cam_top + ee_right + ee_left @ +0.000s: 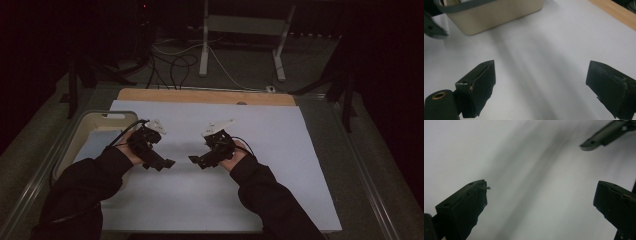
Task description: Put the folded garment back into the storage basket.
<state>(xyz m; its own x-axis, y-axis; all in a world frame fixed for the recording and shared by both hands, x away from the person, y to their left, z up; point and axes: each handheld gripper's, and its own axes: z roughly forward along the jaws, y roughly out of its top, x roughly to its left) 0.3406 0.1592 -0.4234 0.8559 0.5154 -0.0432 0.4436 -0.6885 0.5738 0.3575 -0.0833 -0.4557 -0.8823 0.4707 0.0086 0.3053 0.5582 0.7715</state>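
Note:
Two black hand-held grippers hover over a white sheet (280, 150) on the table, tips turned toward each other. My left gripper (165, 163) is at centre left, my right gripper (196, 161) just to its right, a small gap between them. In the left gripper view my left gripper (541, 192) stands open, nothing between its jaws, and the tip of the other gripper (596, 141) shows at upper right. In the right gripper view my right gripper (540, 75) is open too, over bare white sheet.
A beige bin (82, 131) with a grey rim sits at the table's left edge; its wall (496, 15) shows in the right gripper view. A wooden strip (205, 96) borders the sheet's far side. Cables and a desk frame (240, 30) lie on the floor beyond.

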